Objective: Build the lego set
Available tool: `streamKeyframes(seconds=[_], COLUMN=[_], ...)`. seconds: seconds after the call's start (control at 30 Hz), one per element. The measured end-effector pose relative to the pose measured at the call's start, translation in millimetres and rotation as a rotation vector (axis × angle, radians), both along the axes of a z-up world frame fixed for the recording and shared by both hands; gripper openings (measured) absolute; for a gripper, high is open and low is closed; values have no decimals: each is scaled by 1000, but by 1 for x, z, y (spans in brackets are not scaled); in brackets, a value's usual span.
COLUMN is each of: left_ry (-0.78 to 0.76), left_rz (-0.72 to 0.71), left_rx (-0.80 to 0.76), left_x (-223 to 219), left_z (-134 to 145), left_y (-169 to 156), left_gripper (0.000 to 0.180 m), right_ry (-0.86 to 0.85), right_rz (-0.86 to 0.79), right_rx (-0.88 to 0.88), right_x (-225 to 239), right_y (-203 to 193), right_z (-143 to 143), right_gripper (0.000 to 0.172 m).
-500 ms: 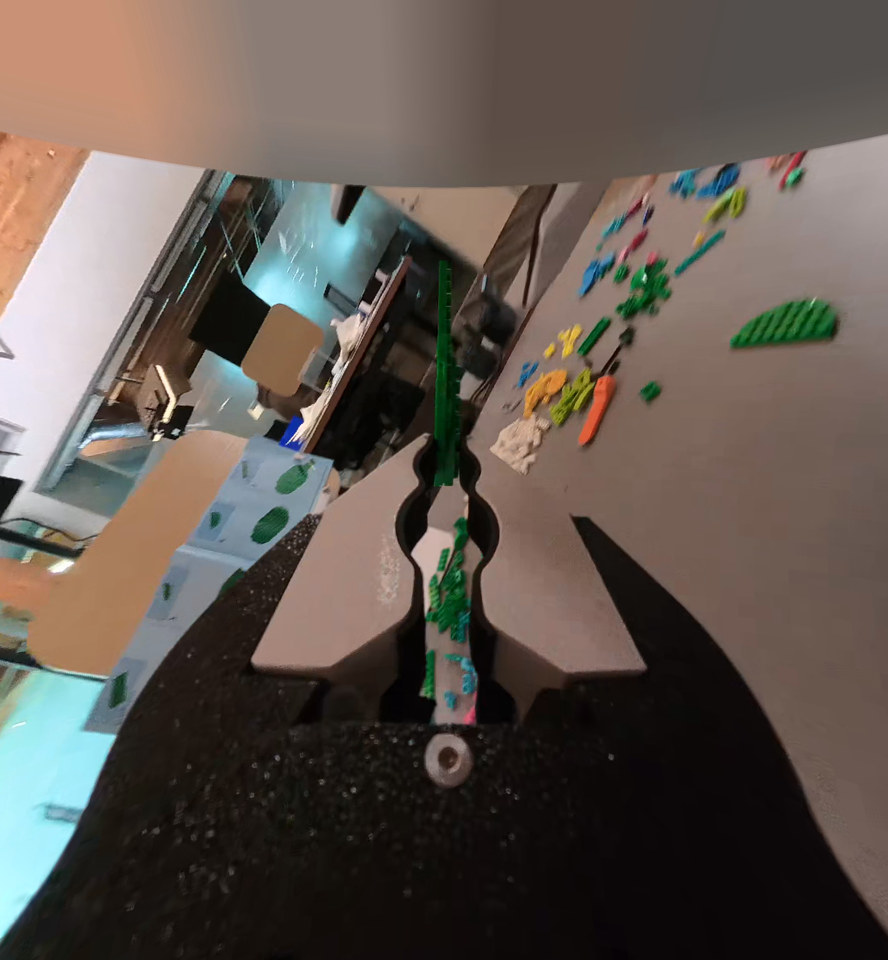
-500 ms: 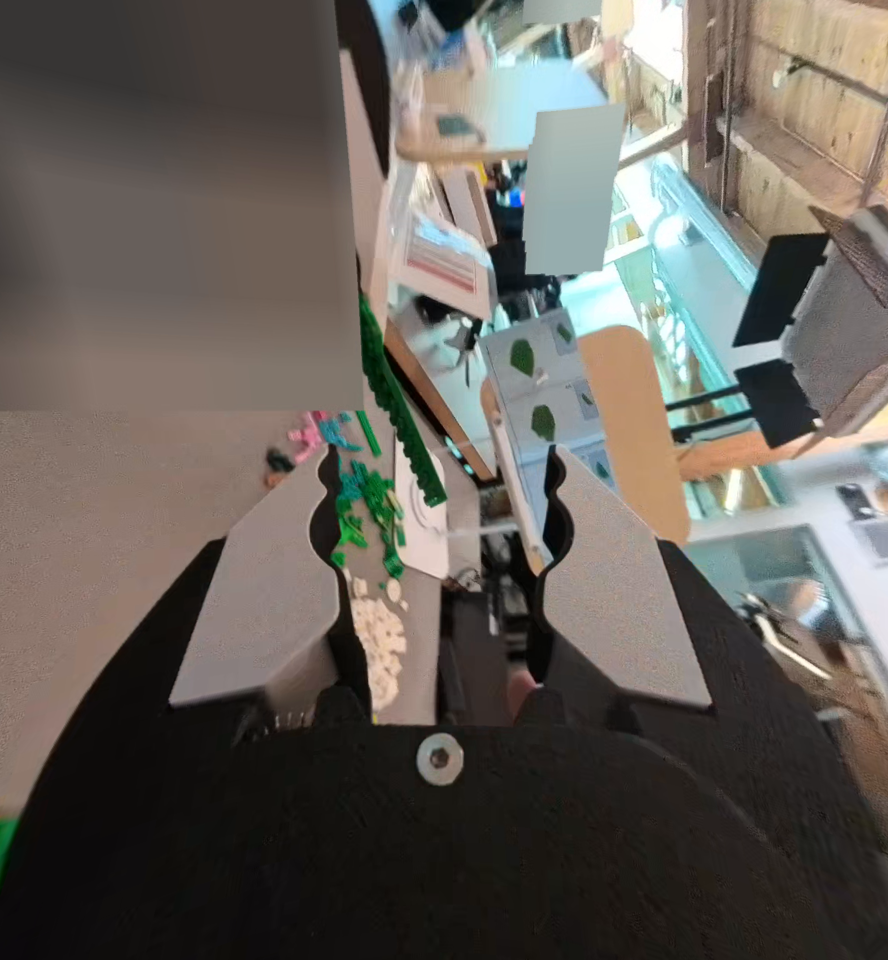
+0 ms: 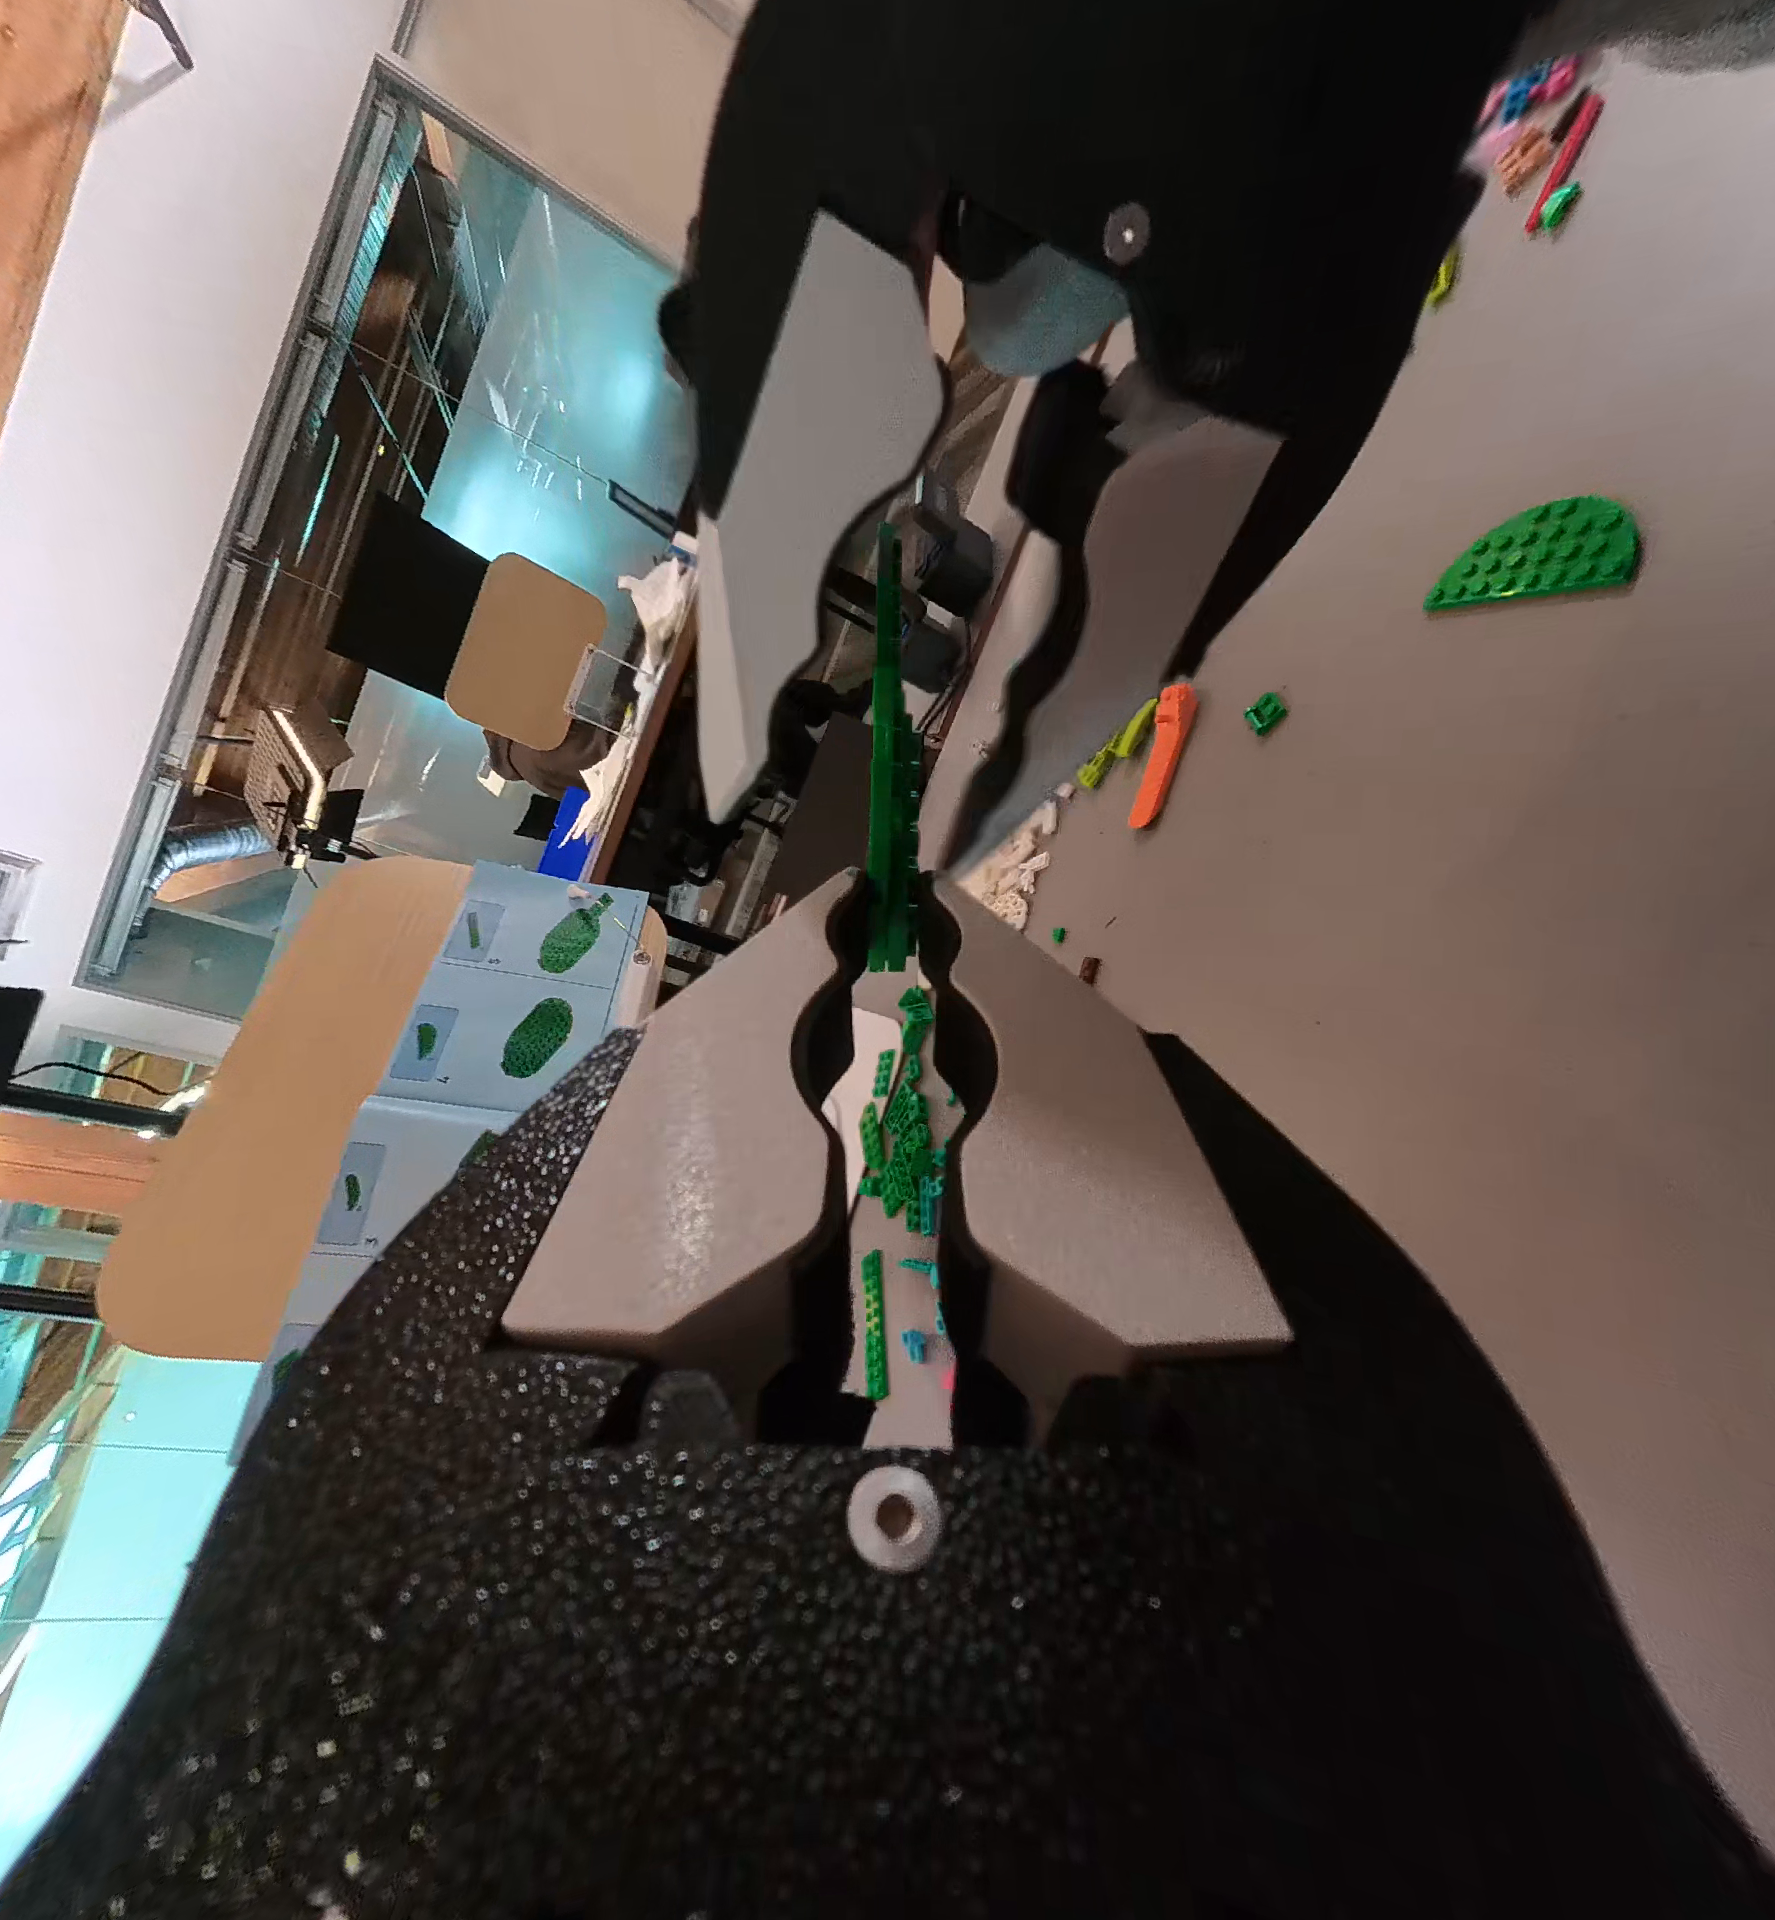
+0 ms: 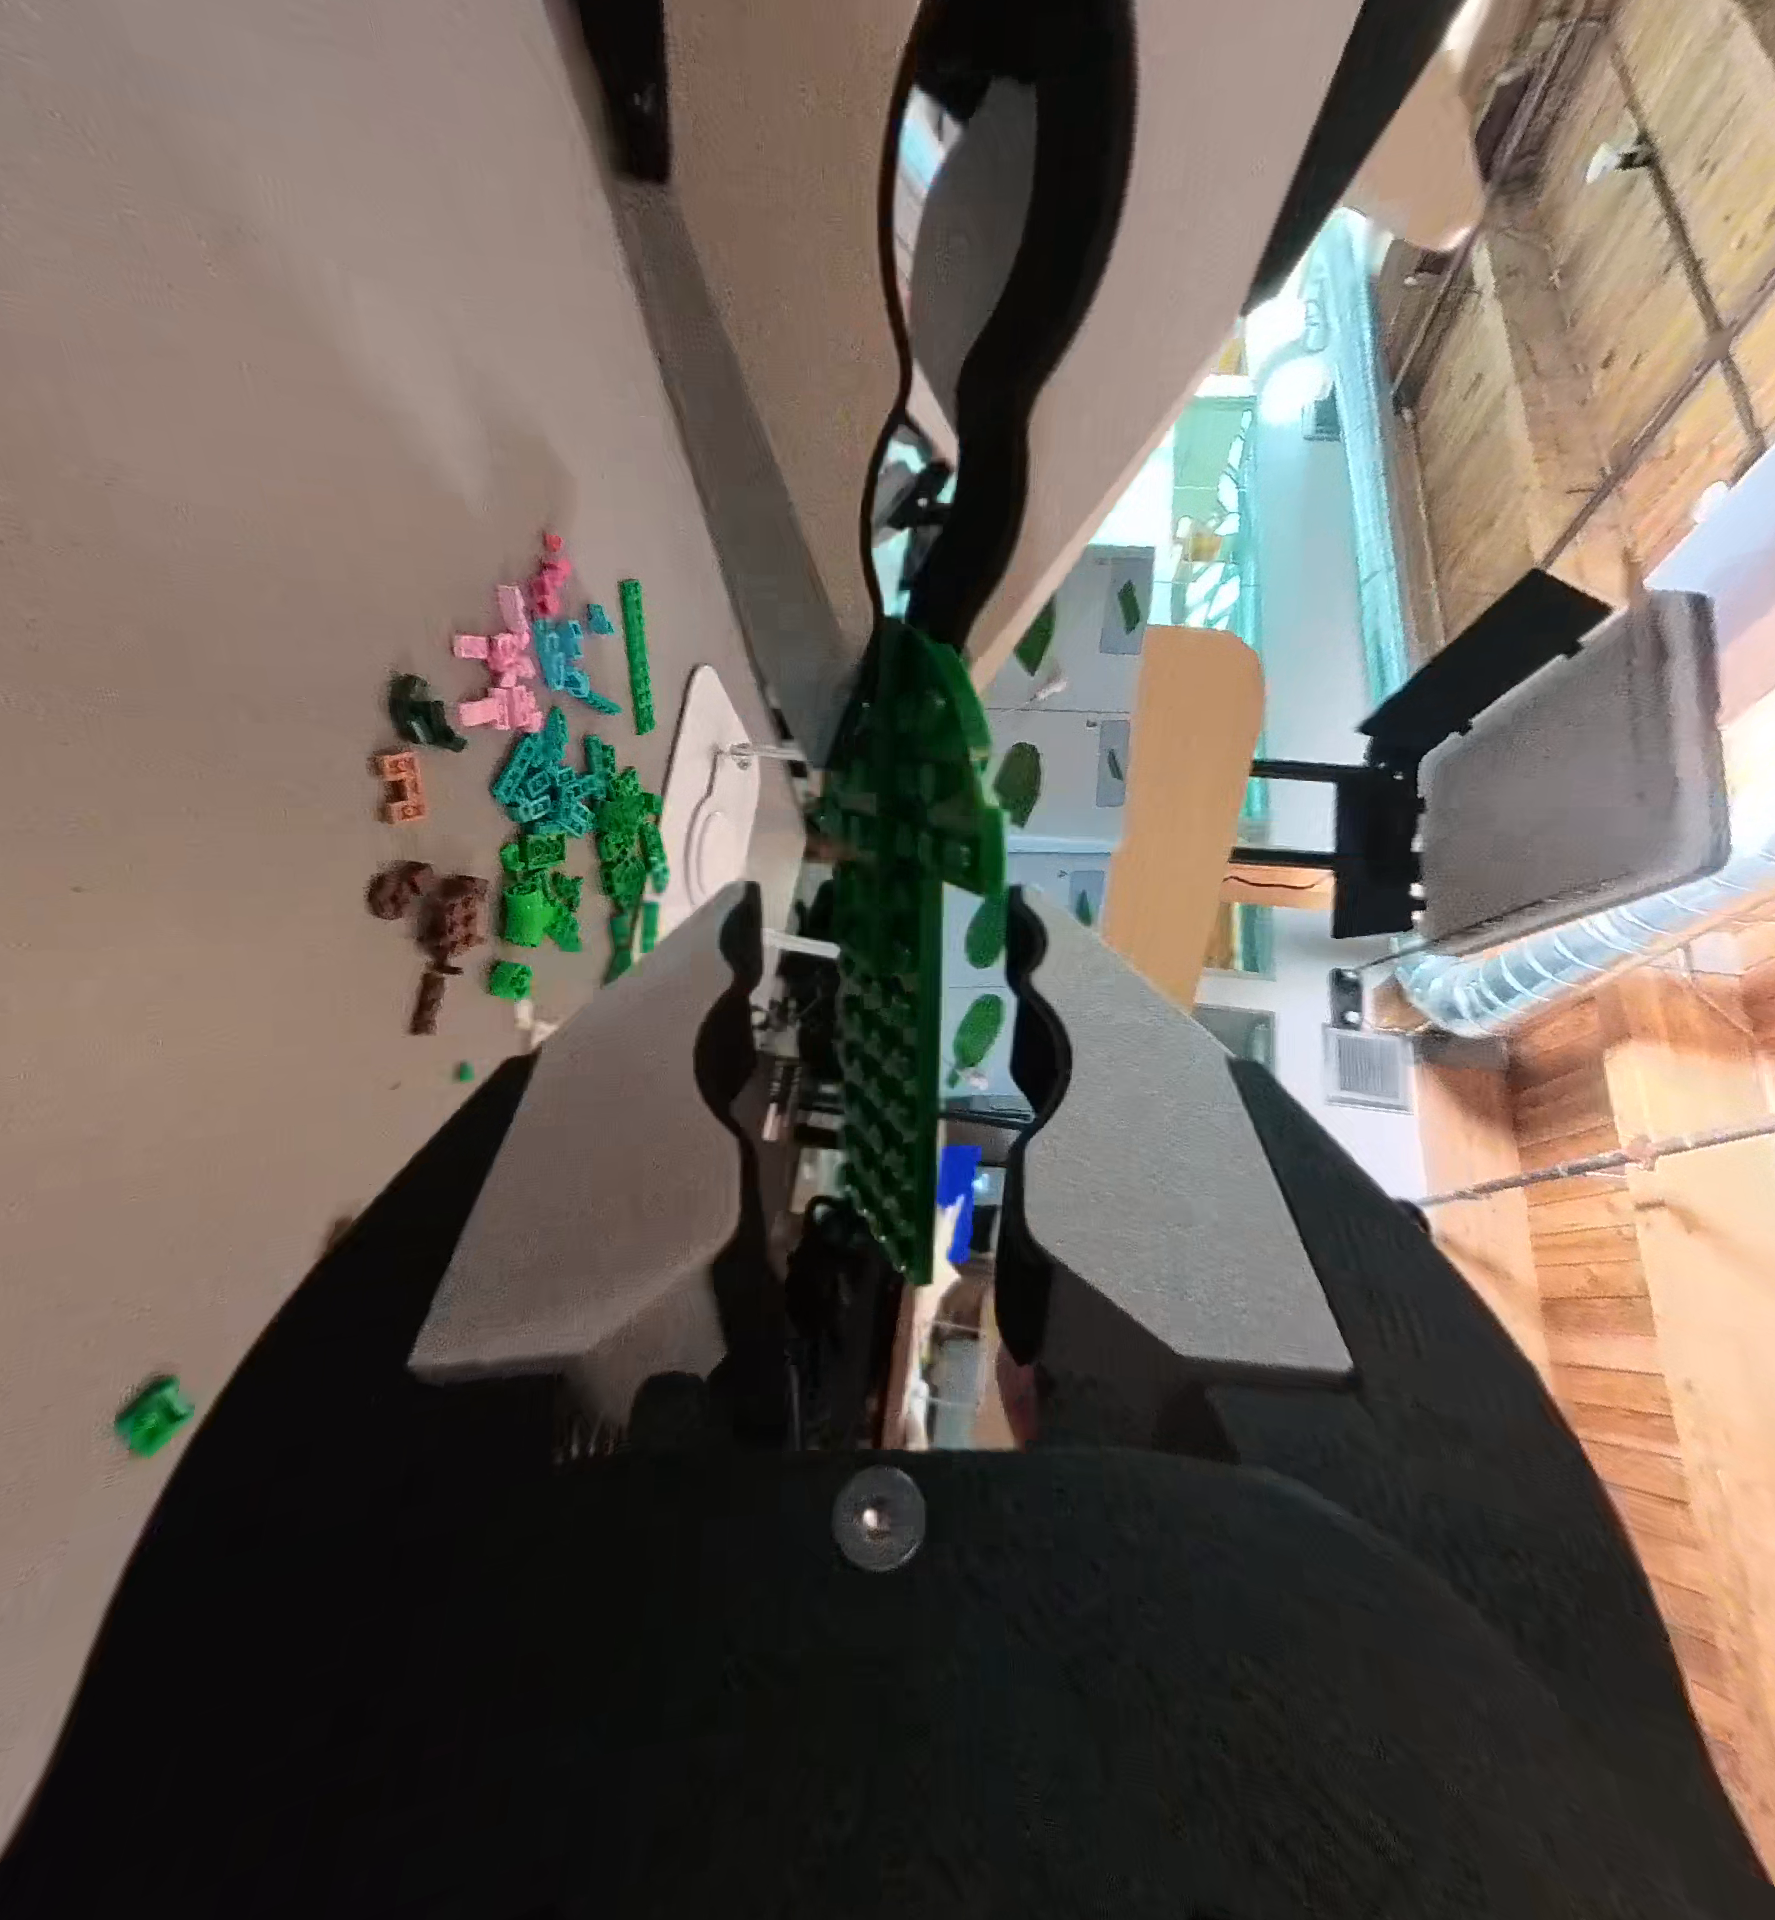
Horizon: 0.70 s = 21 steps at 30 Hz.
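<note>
Green studded plate assembly (image 4: 898, 935): long, flat, rounded end, edge-on above the surface (image 4: 187, 416). Left hand-held gripper (image 3: 891, 904) pinches one end; right hand-held gripper (image 4: 883, 914) straddles it, pads apart from it.

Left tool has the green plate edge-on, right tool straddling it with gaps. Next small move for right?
Probably close the right tool onto the green plate. The plate stands between its fingers with daylight either side, while the left tool already pinches the far end, so a second grip looks ready.
</note>
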<state>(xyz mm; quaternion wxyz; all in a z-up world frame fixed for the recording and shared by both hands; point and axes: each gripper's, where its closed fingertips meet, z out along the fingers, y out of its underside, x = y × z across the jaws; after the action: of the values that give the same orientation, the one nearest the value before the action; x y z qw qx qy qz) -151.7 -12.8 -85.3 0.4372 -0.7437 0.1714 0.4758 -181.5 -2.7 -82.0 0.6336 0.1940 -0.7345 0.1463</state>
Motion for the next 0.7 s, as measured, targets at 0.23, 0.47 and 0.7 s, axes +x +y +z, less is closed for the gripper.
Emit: streamKeyframes(seconds=[0.23, 0.47, 0.7], left_ry=[-29, -48, -73], left_rz=[24, 44, 55], left_rx=[-17, -27, -57], left_x=[0, 1, 1], left_z=[0, 2, -2], left_y=[2, 0, 2], left_gripper=[5, 5, 6], right_ry=[32, -82, -93], right_rz=[21, 128, 128], right_rx=[-4, -157, -166], right_x=[0, 12, 10], right_y=[-5, -13, -14], right_z=[0, 6, 3], right_gripper=[44, 57, 40])
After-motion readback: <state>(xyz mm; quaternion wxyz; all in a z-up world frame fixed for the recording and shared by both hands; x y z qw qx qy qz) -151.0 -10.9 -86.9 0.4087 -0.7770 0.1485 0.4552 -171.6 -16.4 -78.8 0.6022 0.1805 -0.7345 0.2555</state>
